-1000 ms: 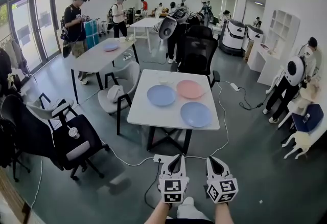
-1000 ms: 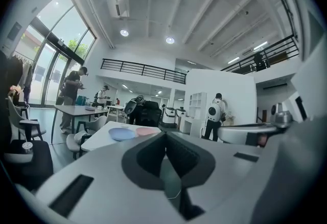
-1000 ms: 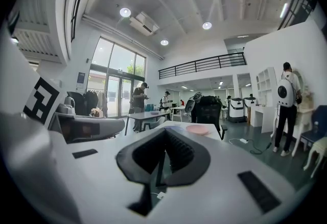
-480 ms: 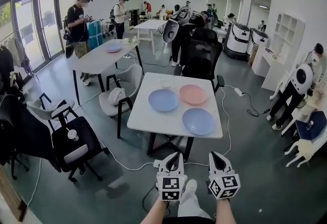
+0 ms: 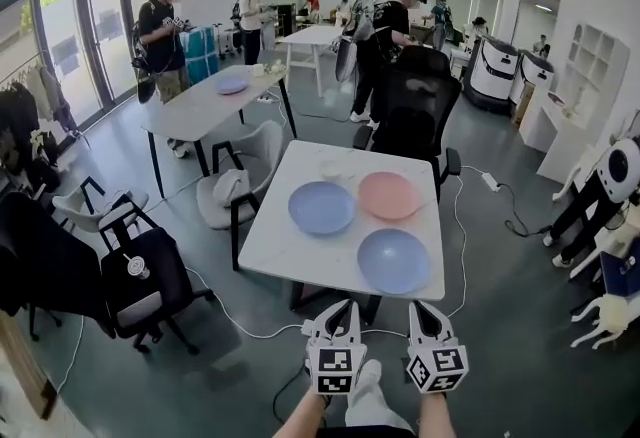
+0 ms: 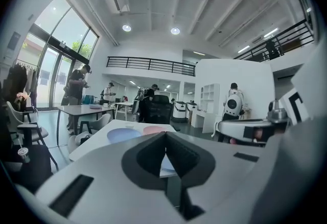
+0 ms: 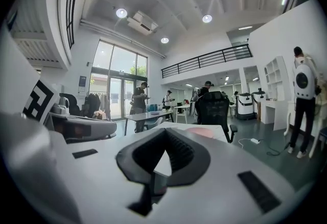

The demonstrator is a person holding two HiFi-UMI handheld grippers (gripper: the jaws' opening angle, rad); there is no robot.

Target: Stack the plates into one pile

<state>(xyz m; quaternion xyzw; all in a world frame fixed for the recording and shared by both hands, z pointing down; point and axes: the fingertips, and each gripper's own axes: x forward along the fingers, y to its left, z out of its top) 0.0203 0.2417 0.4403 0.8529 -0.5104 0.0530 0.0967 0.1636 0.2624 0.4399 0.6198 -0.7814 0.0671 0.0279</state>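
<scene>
Three plates lie apart on the white table point(image 5: 268, 241): a blue plate point(image 5: 322, 208) towards its left, a pink plate point(image 5: 389, 196) at its far right and a second blue plate point(image 5: 394, 260) by its near edge. The left gripper point(image 5: 336, 320) and the right gripper point(image 5: 424, 318) hang before that near edge, both closed and empty. The second blue plate lies just ahead of the right gripper, which is the nearer one.

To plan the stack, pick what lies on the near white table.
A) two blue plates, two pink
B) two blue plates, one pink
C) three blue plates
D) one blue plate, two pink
B: the table holds a left blue plate, a pink plate and a near blue plate, all lying apart.
</scene>
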